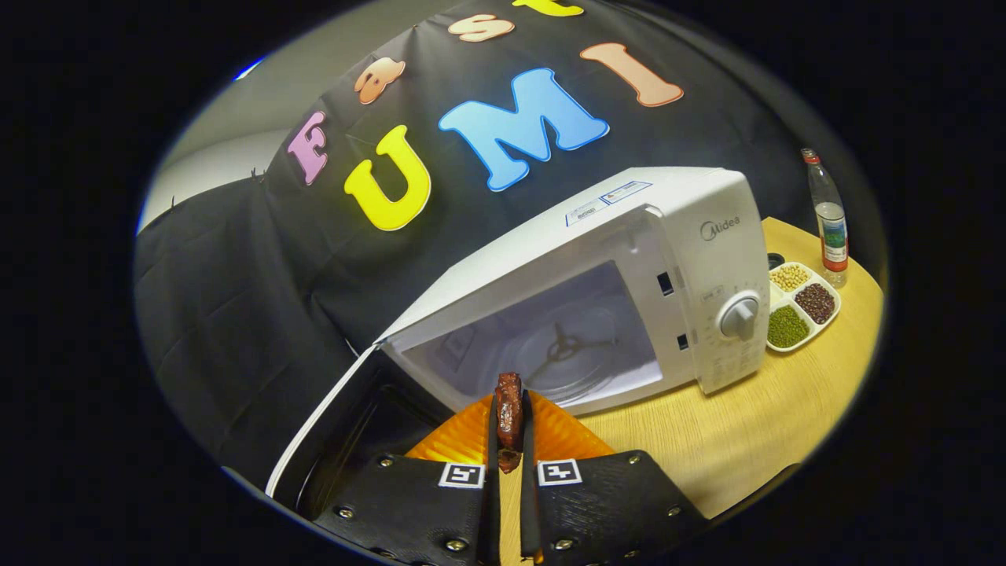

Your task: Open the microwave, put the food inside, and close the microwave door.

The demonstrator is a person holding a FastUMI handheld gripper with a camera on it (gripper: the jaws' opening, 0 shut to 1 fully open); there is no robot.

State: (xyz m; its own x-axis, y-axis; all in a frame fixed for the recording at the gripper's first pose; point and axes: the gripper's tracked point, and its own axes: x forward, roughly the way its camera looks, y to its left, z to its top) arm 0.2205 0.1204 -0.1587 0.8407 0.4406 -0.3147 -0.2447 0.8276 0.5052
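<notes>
Tongs (509,444) clamped on a strip of meat (509,409), both fingers pressing its sides, held upright just in front of the microwave (629,259). Largest first: microwave sits on the tabletop (707,440), door (330,440) swung fully open to the left, glass turntable (562,350) bare inside. Tray of beans (802,303) and a bottle (829,216) stand to the right, well apart. Risks, imo: meat could slip w/ a loose grip, or snag the cavity's lower lip if carried in too low; door not yet closed
</notes>
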